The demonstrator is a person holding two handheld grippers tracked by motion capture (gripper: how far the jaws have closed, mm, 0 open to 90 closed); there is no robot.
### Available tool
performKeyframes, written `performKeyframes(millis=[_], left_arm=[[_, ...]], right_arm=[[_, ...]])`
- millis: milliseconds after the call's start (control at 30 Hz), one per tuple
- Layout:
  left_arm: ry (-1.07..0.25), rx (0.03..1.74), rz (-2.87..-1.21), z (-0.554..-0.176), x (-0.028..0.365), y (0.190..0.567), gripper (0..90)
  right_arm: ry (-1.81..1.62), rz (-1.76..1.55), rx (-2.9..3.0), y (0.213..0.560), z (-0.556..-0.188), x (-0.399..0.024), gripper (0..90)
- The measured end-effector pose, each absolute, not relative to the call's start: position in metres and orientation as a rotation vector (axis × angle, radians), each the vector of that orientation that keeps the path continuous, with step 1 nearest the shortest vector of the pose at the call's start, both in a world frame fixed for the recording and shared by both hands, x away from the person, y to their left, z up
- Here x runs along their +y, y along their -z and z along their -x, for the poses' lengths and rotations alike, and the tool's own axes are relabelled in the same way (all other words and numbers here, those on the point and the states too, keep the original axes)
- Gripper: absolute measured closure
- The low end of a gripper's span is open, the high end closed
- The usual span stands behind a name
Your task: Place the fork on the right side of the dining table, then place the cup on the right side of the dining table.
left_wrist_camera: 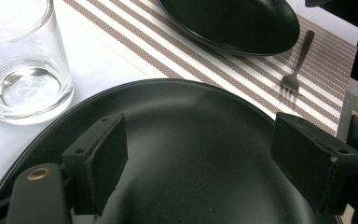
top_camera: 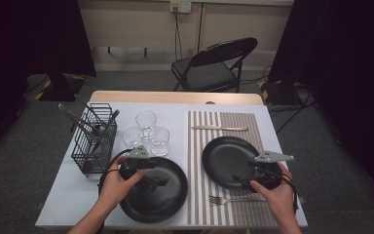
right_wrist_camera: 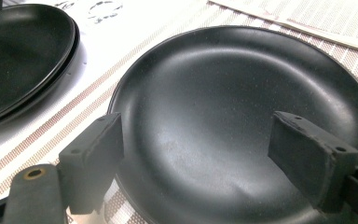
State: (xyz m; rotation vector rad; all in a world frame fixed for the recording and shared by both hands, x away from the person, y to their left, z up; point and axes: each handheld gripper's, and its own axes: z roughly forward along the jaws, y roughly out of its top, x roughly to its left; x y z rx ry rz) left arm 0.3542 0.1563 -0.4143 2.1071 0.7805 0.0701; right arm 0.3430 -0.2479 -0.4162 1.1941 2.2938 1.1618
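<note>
Two black plates lie on the table. My left gripper [top_camera: 158, 183] [left_wrist_camera: 200, 163] hovers open over the left plate [top_camera: 168, 207] [left_wrist_camera: 191, 116], with nothing between its pads. The right plate [top_camera: 221, 153] [right_wrist_camera: 223, 102] sits on a striped placemat [top_camera: 196, 146]. My right gripper [top_camera: 246, 184] [right_wrist_camera: 198, 163] stands open just above this plate's near rim, and its pads touch nothing. A fork [top_camera: 236, 199] [left_wrist_camera: 297, 63] lies on the mat in front of the right plate. A knife [top_camera: 219, 128] [right_wrist_camera: 307, 30] lies behind it.
Three clear glasses [top_camera: 147, 134] stand behind the left plate, one of them close by [left_wrist_camera: 23, 70]. At the left of the table is a black wire basket [top_camera: 95, 141] holding utensils. A folding chair [top_camera: 214, 66] is beyond the table's far edge.
</note>
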Motion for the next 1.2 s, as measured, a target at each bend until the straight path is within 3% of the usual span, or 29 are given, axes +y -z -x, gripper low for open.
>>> performKeyframes(millis=[1200], left_arm=[[-0.083,0.791,-2.117,-0.352,0.160,0.415,18.5]], right_arm=[[-1.161,-1.163,2.321,0.395,-0.375,-0.219,19.2]])
